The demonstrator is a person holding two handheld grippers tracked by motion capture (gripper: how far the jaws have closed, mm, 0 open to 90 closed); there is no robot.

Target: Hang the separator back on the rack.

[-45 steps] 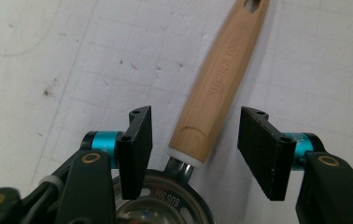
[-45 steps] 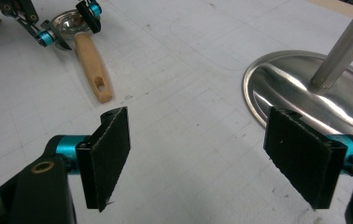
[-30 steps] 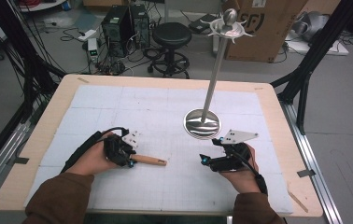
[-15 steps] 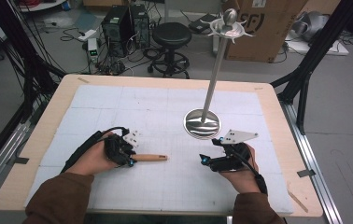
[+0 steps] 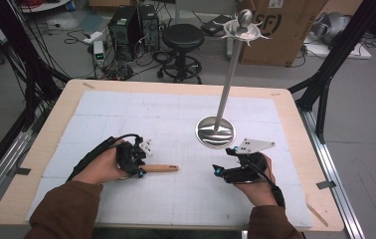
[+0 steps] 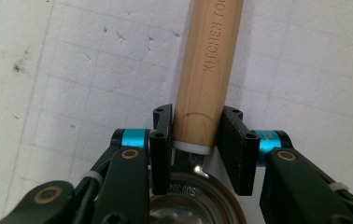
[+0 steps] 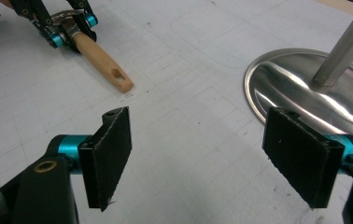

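Wooden handle [image 6: 208,70], round and smooth, clamped by left gripper [image 6: 197,135].

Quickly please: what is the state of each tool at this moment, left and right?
Left tool: closed on the wooden handle of a kitchen utensil, near its metal end.
Right tool: open, holding nothing, beside the metal stand base.

We see a pale wooden handle [image 6: 207,70], black tool pads with teal pins, a shiny silver stand [image 5: 216,131], and a white gridded counter [image 5: 126,114].
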